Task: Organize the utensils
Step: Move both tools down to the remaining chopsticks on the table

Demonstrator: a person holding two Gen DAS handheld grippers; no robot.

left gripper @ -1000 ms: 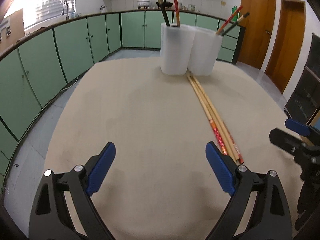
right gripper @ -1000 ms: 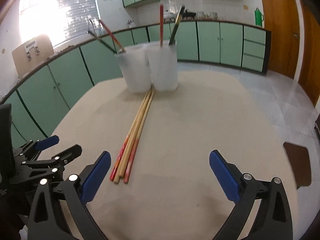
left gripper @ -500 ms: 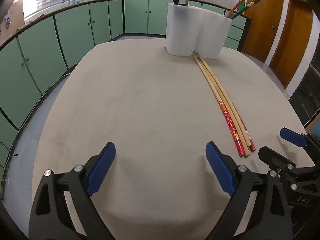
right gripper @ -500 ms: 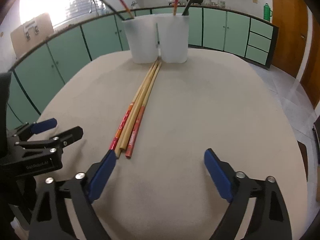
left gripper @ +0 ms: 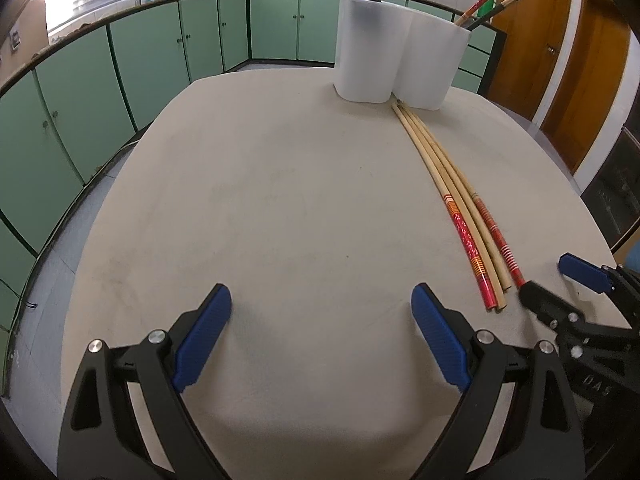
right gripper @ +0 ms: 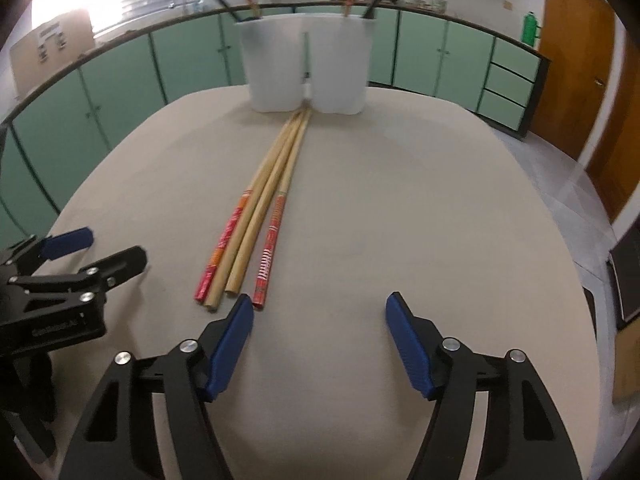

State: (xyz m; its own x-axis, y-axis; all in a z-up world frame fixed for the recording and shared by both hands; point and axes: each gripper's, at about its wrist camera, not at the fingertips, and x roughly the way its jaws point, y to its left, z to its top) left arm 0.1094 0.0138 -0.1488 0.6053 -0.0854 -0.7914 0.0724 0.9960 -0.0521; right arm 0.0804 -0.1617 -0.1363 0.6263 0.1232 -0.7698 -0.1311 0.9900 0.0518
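Very little lettering shows. On the black body of the right gripper (left gripper: 568,292), at the edge of the left wrist view, pale letters read "DAS" (the rest runs out of frame). The left gripper (right gripper: 98,252) carries a pale line of print on its body too, but it is too blurred to read.

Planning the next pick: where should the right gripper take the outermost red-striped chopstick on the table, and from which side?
Grip the red-striped chopstick at its thick patterned near end, from above, right gripper straddling it crosswise. It lies flat at the bundle's right edge with bare table beside it; the far tips crowd against the white cups.
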